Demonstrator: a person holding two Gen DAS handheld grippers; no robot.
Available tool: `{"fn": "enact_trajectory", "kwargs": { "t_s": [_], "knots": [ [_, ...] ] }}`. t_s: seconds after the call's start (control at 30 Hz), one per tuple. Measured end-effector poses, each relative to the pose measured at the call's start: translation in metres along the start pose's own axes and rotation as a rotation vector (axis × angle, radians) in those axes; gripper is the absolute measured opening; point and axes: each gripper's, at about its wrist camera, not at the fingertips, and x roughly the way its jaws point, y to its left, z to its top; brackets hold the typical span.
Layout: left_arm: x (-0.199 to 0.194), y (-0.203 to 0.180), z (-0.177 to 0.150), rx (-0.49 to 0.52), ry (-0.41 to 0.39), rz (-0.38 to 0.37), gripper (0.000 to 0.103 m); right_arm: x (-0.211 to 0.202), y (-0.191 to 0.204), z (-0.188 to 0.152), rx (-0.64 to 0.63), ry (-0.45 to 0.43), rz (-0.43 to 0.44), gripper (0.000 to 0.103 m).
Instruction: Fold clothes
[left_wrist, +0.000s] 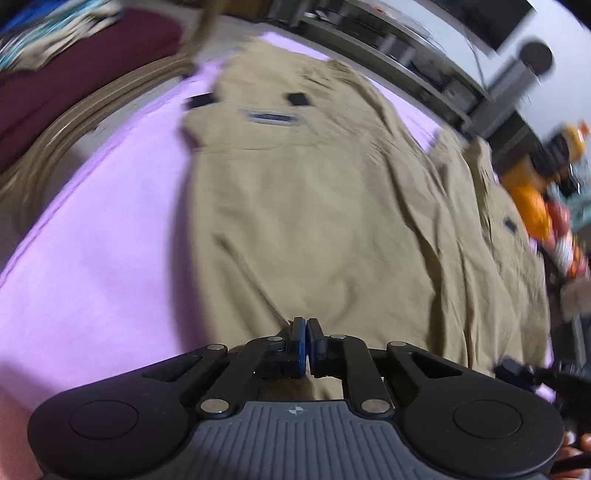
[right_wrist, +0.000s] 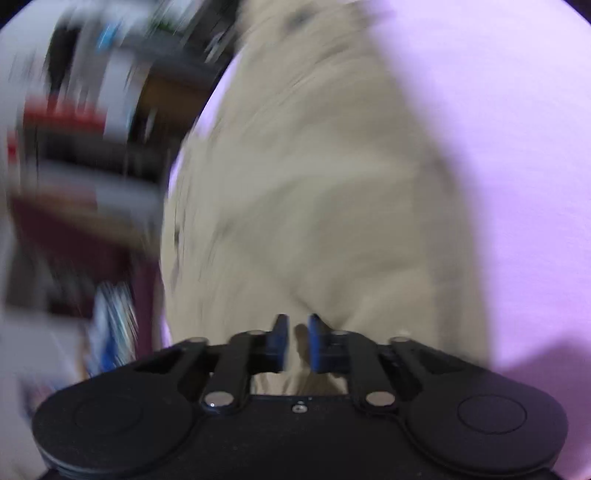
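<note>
left gripper (left_wrist: 306, 325): black linkage arms, silver round rivets at the pivots, blue pads on the inner finger faces
left gripper base: grey ribbed plate, small compass-like mark at its top centre, flanked by two black round housings with circular recesses
right gripper (right_wrist: 297, 328): same black linkage, silver rivets, blue finger pads; edges smeared by blur
right gripper base: flat black plate, one small screw seen at centre, two black round housings
cables: none made out
</note>
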Motion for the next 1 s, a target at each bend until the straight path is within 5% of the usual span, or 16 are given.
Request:
{"fn": "enact_trajectory", "kwargs": {
  "t_s": [0.1, 0.17, 0.23, 0.4, 0.5, 0.83, 0.93, 1.0],
  "knots": [
    [-0.011, 0.014, 0.007, -0.096, 0.019, -0.006, 0.011, -0.04, -0.025, 0.015, 0.142, -0.154, -0.041, 0.002],
    [-0.028, 0.008, 0.013, -0.071, -0.016, 0.017, 0.006, -0.062, -0.016, 0.021, 0.121, -0.193, -0.075, 0.008],
    [-0.048, 0.0, 0.023, -0.035, -0.066, -0.004, 0.008, -0.079, 0.01, 0.024, 0.059, -0.21, -0.069, 0.017],
    [-0.091, -0.036, 0.05, 0.057, -0.214, -0.096, 0.018, -0.103, 0.102, 0.027, -0.143, -0.244, 0.042, 0.017],
    [-0.089, -0.057, 0.06, 0.109, -0.234, -0.116, 0.023, -0.103, 0.151, 0.031, -0.243, -0.264, 0.123, 0.021],
    [0.017, -0.079, 0.064, 0.168, -0.07, -0.136, 0.022, 0.055, 0.145, 0.028, -0.246, 0.073, 0.239, 0.026],
    [0.043, -0.057, 0.062, 0.141, -0.035, -0.094, 0.021, 0.088, 0.113, 0.027, -0.215, 0.263, 0.203, 0.026],
    [0.043, -0.045, 0.069, 0.112, -0.078, -0.021, 0.009, 0.096, 0.09, 0.033, -0.194, 0.29, 0.144, 0.026]
  ]
}}
